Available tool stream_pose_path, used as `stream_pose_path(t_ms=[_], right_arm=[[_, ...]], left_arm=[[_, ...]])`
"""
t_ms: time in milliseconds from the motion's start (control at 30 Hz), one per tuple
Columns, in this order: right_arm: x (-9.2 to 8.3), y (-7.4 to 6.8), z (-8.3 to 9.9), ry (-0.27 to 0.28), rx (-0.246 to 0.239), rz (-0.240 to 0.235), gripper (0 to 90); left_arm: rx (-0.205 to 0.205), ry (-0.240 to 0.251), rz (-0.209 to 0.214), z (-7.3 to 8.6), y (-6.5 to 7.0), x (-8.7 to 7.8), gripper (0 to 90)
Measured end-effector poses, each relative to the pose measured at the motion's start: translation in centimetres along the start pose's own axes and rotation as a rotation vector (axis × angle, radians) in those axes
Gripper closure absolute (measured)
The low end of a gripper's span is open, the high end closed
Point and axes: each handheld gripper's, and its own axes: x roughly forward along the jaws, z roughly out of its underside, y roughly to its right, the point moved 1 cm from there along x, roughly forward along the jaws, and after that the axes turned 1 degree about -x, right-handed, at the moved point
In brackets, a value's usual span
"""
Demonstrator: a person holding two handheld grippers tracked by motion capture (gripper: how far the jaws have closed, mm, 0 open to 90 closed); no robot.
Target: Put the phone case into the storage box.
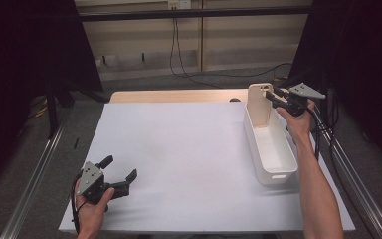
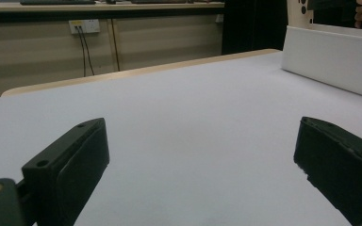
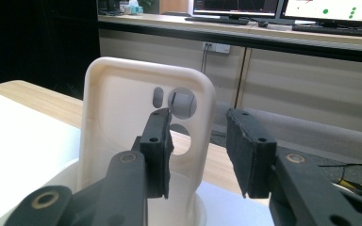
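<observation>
Phone case point(image 3: 122, 117), cream, stands upright at the far end of the white bin point(image 1: 270, 149), on the table's point(image 1: 179, 149) right side. Right gripper point(image 1: 273, 97) is at the case's upper edge. In the right gripper view one jaw lies in front of the case's inner face near the camera cut-outs; the other stands clear past its side edge. Jaws partly apart with a gap showing; pads probably not pressing on the case, though contact on the near jaw is hard to judge. Left gripper point(image 1: 121, 175) rests low at the table's near-left corner, jaws spread wide, nothing between them, well apart from the bin.
</observation>
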Motion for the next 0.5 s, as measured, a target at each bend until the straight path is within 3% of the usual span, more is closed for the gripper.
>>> stream_pose_path(t_ms=[233, 500], right_arm=[[-0.18, -0.11, -0.2, 0.002, 0.013, 0.001, 53.0], [-0.61, -0.06, -0.7, -0.008, 0.038, 0.019, 28.6]], left_arm=[[0.002, -0.003, 0.004, -0.11, -0.05, 0.14, 3.9], [-0.007, 0.009, -0.005, -0.46, -0.19, 0.33, 3.9]])
